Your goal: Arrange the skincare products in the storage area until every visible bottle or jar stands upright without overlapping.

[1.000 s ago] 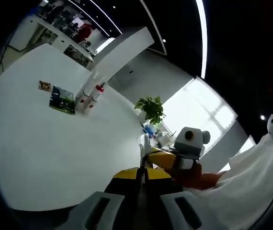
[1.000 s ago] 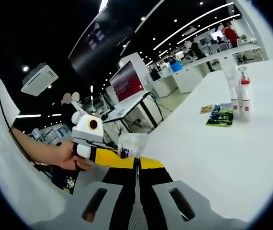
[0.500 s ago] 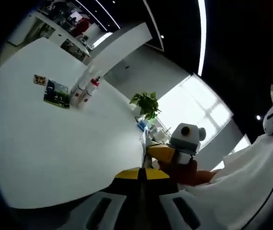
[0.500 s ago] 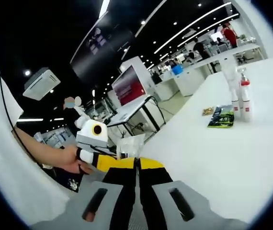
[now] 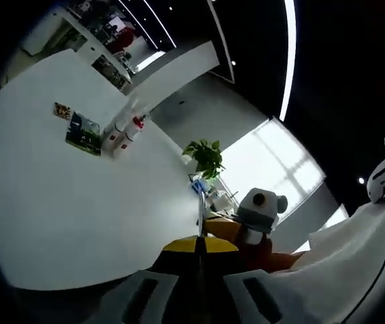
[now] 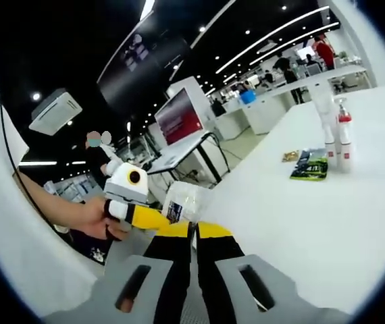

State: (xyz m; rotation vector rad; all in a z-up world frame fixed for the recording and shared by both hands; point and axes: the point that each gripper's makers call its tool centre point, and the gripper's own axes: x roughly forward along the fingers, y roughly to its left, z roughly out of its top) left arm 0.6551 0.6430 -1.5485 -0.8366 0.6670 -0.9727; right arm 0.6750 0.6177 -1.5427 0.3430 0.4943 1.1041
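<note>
**Both grippers waiting at the near edge, bottles standing far across the table**

The left gripper (image 5: 200,251) is pointing out over the white table (image 5: 78,202) with its jaws pressed together and nothing between them. The right gripper (image 6: 194,237) is doing the same, jaws closed and empty. In the right gripper view, a hand (image 6: 98,217) is holding the other gripper at the near left, beside a clear plastic container (image 6: 182,201) sitting at the table's near edge.

The two white bottles (image 6: 336,138) are standing upright, side by side, at the far end, well apart from both grippers, with a dark green packet (image 6: 309,164) lying flat just beside them.

The bottles are looking slim, tall and smooth, so they are probably light, stiff and easy to tip. Gripping low on the body, below the red cap (image 5: 139,122), seems safest. The flat packet is likely thin and harder to pinch.
</note>
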